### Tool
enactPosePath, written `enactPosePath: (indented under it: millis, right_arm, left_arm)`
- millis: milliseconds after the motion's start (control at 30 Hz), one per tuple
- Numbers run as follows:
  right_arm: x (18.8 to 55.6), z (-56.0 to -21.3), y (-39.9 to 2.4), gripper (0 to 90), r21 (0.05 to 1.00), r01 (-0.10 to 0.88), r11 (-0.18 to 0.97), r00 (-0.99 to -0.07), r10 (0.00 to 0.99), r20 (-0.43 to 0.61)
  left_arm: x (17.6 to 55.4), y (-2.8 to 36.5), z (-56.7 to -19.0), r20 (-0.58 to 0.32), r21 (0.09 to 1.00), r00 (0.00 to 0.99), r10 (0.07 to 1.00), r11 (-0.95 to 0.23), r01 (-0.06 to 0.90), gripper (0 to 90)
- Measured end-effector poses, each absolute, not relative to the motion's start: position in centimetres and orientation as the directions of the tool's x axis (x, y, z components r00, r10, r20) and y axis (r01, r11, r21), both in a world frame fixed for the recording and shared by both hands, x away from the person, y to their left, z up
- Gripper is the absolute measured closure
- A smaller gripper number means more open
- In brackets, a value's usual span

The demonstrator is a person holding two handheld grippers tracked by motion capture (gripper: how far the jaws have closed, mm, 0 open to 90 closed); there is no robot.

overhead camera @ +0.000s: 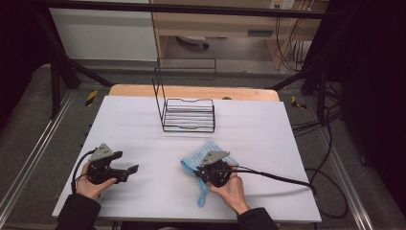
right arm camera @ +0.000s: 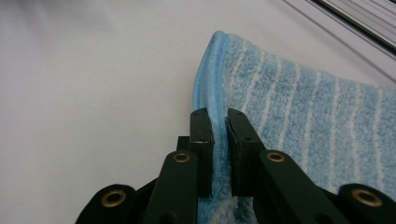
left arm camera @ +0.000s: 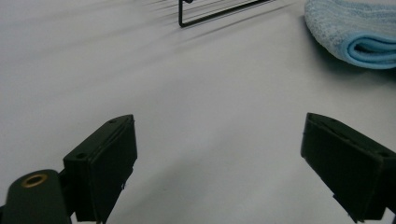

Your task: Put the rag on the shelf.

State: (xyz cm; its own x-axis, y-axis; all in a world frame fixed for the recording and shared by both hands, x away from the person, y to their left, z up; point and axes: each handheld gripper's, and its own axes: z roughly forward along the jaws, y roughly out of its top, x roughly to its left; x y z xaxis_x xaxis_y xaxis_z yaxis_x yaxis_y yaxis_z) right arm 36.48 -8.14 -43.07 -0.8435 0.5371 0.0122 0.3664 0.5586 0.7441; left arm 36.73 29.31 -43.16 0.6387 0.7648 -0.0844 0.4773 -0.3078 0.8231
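High view: a blue towel [overhead camera: 208,160] is seen lying crumpled on the near right of the white table [overhead camera: 143,120], in front of a wire rack [overhead camera: 187,114], partly under the right gripper [overhead camera: 207,173]. The left gripper [overhead camera: 130,171] is held apart at near left.

Left gripper view: the jaws are spread wide with nothing between; the towel's folded, rolled edge is seen far right.

Right gripper view: the jaws are clamped on the towel's [right arm camera: 303,135] stitched hem. Pale stripes and looped pile are shown; it is judged soft, light and limp, best taken at the hem.
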Motion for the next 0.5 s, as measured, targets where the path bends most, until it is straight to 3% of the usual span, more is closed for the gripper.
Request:
enactPosePath:
  millis: [500]
  right_arm:
    - [34.3,-43.5,-5.0,80.1,0.736,0.318,0.598,-0.925,0.365,0.103]
  left_arm:
    - [36.7,29.2,-43.1,-0.083,0.821,0.64,0.764,-0.312,0.479,10.8]
